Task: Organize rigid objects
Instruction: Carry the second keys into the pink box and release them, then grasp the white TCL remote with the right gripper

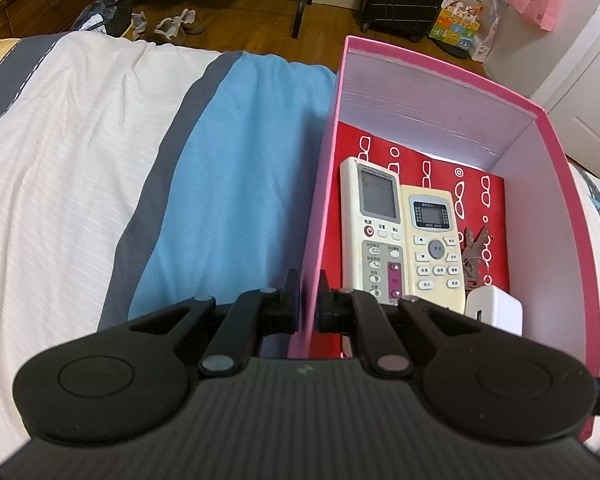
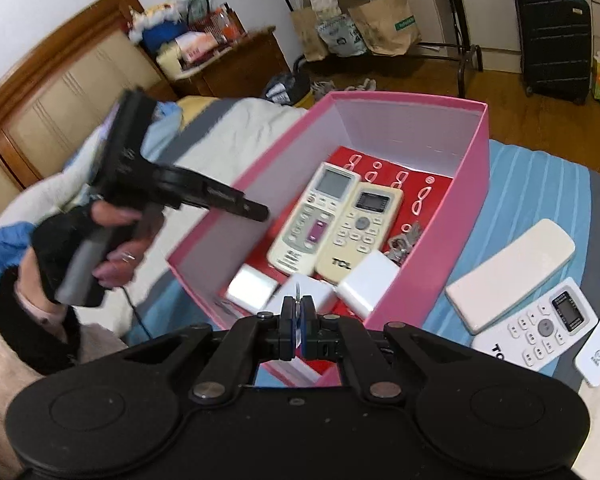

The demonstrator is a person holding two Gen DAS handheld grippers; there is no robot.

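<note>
Right wrist view: pink box [image 2: 440,240] already holds two remotes and chargers; three remotes [image 2: 532,320] wait on the bed's right edge. Left gripper [image 1: 309,300] clamps the box wall; right gripper [image 2: 298,322] nearly closed, empty.

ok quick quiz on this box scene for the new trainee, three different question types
1. True or false: the left gripper is clamped on a side wall of the pink box.
2. How many remote controls lie inside the pink box?
3. Where are the keys?
A. inside the box, beside the yellowish remote
B. on the blue cloth outside the box
C. on the wooden floor

Key
1. True: the wall sits between its two fingers.
2. Two: the white remote and the yellowish remote, side by side.
3. A
</note>
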